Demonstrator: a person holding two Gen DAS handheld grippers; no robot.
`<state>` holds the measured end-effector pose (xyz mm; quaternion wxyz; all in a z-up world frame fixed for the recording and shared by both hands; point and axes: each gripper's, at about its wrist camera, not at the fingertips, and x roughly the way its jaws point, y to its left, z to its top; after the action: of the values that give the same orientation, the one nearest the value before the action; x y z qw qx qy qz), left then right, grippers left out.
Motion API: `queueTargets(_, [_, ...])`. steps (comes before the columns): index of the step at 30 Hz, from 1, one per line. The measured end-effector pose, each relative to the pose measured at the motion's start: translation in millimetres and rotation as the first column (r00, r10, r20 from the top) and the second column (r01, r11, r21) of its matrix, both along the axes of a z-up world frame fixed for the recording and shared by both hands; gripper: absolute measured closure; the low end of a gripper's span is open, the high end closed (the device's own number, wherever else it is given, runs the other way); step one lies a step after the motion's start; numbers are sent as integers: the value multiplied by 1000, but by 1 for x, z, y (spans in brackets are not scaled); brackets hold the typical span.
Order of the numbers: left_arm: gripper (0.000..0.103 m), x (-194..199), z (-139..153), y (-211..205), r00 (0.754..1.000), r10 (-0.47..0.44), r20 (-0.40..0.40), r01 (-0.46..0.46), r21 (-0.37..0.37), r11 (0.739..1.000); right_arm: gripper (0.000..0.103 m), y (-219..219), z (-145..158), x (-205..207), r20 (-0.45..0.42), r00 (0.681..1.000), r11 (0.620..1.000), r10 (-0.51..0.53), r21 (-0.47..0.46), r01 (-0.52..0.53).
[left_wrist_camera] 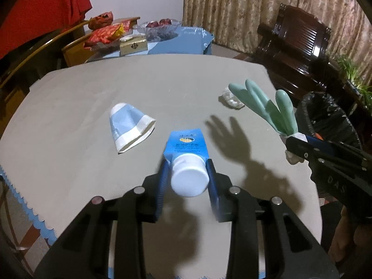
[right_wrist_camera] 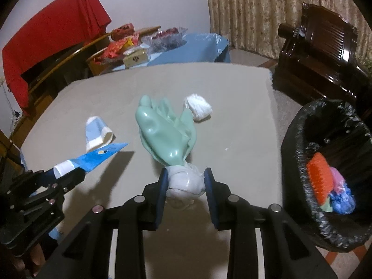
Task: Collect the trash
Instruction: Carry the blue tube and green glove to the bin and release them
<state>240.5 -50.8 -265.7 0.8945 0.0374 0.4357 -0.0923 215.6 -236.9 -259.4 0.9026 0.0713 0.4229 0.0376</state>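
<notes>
Both tongs are loaded: my right tongs (right_wrist_camera: 186, 183) pinch the green glove (right_wrist_camera: 166, 134) by its cuff, my left tongs (left_wrist_camera: 187, 174) clamp the blue tube (left_wrist_camera: 187, 153). The bin (right_wrist_camera: 300, 125) sits at three o'clock, nearer my right, glove pointing twelve.

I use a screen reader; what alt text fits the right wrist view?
The right gripper pinches a green rubber glove by its white cuff above a grey table; a black-lined trash bin stands right.
</notes>
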Motion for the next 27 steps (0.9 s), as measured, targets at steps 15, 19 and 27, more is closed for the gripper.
queueTargets(15, [73, -22, 35, -51, 994, -91, 62, 90, 9, 996, 72, -42, 30, -26, 49, 996, 997, -79, 1, 79])
queueTargets(19, [73, -25, 41, -72, 990, -119, 73, 119, 7, 993, 72, -63, 37, -35, 62, 992, 994, -110, -6, 111])
queueTargets(27, [73, -35, 48, -115, 982, -170, 82, 171, 1, 985, 72, -102, 43, -47, 79, 985, 987, -156, -36, 159])
